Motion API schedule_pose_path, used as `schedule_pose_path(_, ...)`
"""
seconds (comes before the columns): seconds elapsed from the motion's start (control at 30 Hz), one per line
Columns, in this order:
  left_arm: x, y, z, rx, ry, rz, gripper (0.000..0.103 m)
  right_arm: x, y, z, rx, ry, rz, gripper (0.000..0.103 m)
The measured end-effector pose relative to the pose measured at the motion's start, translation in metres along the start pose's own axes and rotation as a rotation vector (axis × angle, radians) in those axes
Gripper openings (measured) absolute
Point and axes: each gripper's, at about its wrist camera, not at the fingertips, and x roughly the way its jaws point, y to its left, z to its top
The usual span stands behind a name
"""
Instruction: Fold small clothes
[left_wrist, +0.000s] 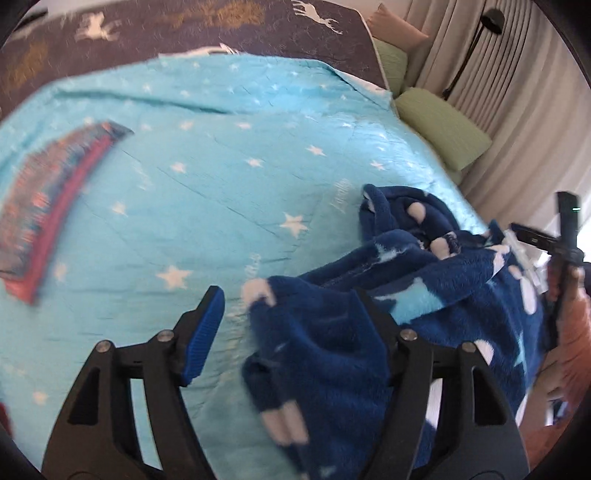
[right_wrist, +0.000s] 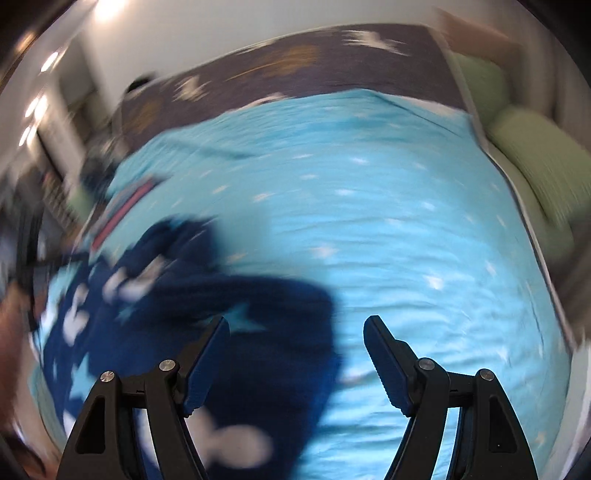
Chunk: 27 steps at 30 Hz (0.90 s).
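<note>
Both tongs gape over the crumpled navy star-print fleece garment (left_wrist: 332, 332), left gripper (left_wrist: 291, 332) and right gripper (right_wrist: 295, 354) gripping nothing, seemingly seeking edges to spread it on the turquoise starred bedspread (left_wrist: 221, 184).

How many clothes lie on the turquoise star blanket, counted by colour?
Dark blue fleece garment with white and light-blue stars: 1
Folded red and multicoloured patterned garment: 1
Total: 2

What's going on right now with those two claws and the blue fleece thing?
Left gripper open, fleece bunched between its fingers. Right gripper open, nothing held. Navy fleece garment crumpled, unfolded, on the star bedspread. Folded patterned piece lies apart; nothing blocking.
</note>
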Motion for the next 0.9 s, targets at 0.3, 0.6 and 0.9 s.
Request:
schedule_pose_path(0.3, 0.014, -0.011, -0.007, -0.068, 0.004, -0.001, 0.018, 0.049, -0.049, 0.005, 0.231, 0.059, 0.253, 0.083)
schedule_pose_path(0.6, -0.007, 0.012, 0.003, -0.107, -0.174, 0.079, 0.019, 0.051, -0.033, 0.008, 0.189, -0.001, 0.18, 0.01)
schedule_pose_path(0.9, -0.03, 0.02, -0.015, -0.179, -0.232, 0.094, 0.045, 0.039, -0.046, -0.012, 0.304, 0.011, 0.069, 0.03)
